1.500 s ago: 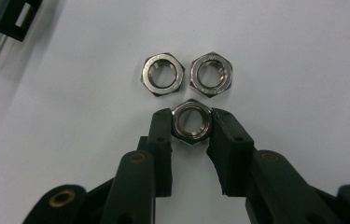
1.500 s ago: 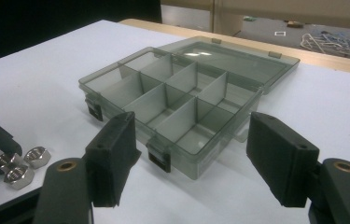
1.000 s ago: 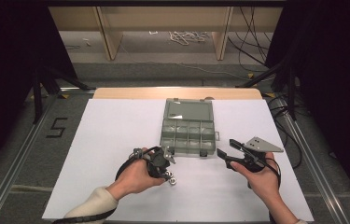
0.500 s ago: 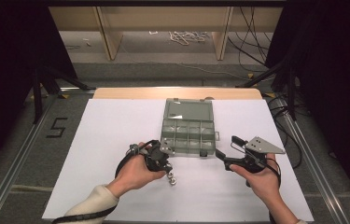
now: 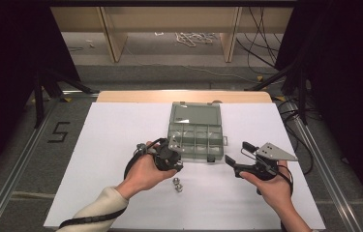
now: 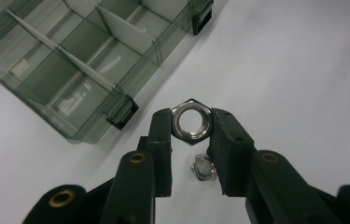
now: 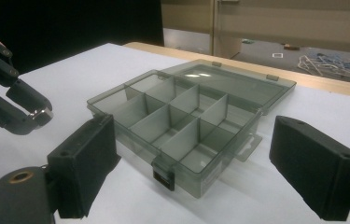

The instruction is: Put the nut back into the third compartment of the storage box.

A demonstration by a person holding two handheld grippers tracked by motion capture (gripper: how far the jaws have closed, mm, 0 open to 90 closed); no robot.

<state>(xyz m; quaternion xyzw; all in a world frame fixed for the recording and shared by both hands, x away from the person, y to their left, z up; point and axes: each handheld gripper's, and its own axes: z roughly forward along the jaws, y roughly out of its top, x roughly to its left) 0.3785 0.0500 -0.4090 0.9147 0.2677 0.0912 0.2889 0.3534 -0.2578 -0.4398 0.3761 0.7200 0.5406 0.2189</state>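
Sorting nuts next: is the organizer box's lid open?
Open: the organizer box has its lid folded back flat, dividers exposed.

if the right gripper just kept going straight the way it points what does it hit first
Most likely the near front wall of the open compartment box, around its black latch. The right gripper has open jaws framing that corner with only bare table between, though depth is hard to judge.

High view: overhead, facing forward across white table. Left gripper view: close, looking down. Right gripper view: low, level. All share the compartment box.
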